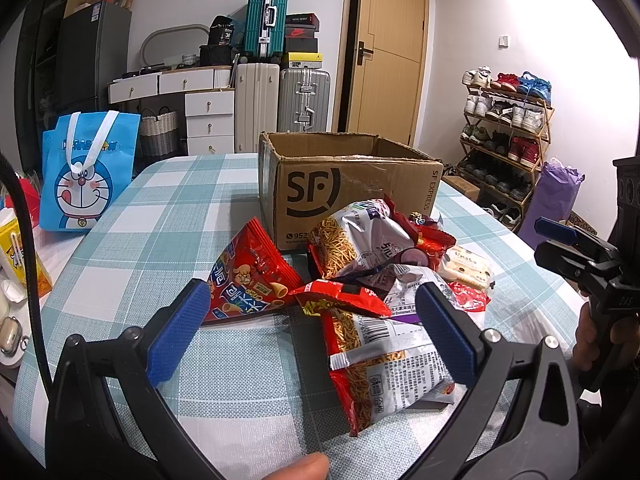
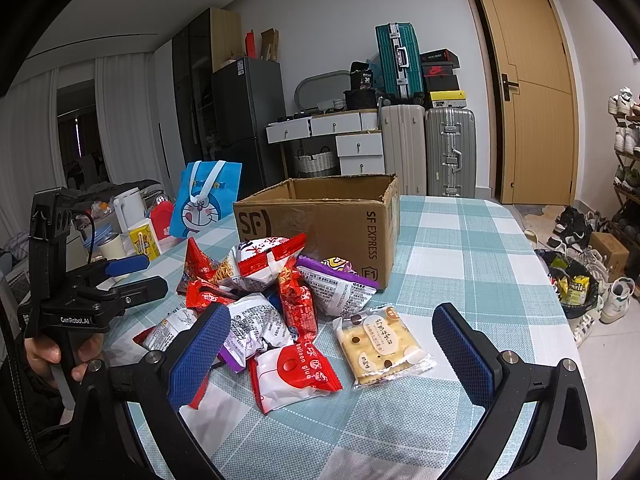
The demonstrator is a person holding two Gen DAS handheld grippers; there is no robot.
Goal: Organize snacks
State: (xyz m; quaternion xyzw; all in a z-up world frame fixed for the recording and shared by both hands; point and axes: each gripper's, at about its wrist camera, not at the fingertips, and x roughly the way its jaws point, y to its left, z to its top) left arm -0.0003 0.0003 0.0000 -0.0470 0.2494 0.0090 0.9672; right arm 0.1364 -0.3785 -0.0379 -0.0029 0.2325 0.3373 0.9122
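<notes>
On the checked bench (image 2: 460, 248), a heap of snack packets lies just in front of an open SF Express cardboard box (image 2: 320, 220), near enough that each packet needs only a short lift over the wall; the box is probably where they belong. The left claw (image 1: 312, 324) hangs wide open and empty, its blue pads either side of a red and silver noodle-snack packet (image 1: 380, 364) at the near edge of the heap, likely lined up to take that one first. Beside it lies a red cone-snack bag (image 1: 248, 280), partly under the left pad. The right claw (image 2: 332, 348) is also spread wide with nothing in it, facing a biscuit packet (image 2: 384, 348) that lies flat and slightly apart from the pile, and a red and white "balloon glue" packet (image 2: 294, 372) just left of it. A blue Doraemon bag (image 1: 86, 172) stands well off to the side, clear of the work.
</notes>
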